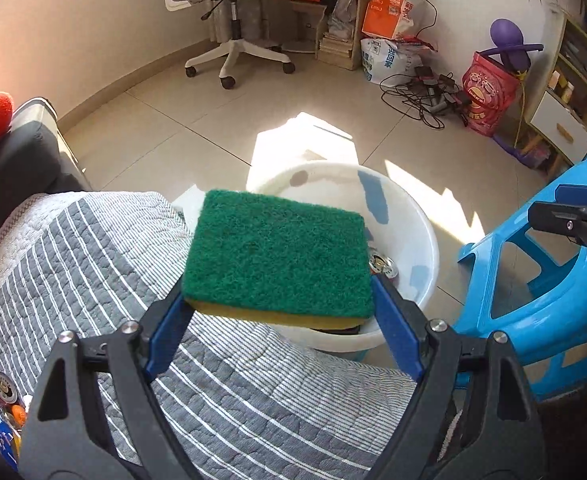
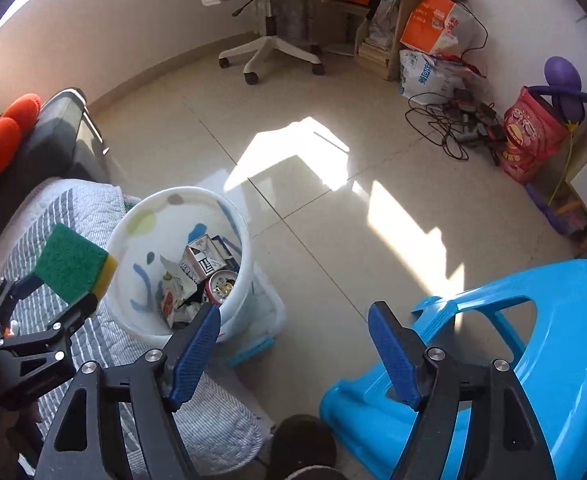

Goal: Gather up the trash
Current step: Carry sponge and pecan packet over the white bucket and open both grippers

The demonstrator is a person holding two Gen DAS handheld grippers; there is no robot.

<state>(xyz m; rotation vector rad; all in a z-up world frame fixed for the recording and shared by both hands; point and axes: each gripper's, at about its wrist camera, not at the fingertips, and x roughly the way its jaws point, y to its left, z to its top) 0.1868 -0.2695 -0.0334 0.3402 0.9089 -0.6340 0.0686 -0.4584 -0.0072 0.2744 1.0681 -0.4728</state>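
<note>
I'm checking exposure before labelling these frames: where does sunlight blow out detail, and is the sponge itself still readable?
Left wrist view: the far rim of the white bin merges with the glaring sun patch on the floor; the sponge, held in the left gripper, shows sharp fibres. Right wrist view: the sun patches are overexposed, the bin's contents stay readable, and fisheye bends the walls.

hard sun patches on the floor [image 2: 293,152], fisheye bend, dark corners

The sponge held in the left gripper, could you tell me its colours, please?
The sponge is dark green on its scouring face, yellow underneath; seen best in the left wrist view.
</note>
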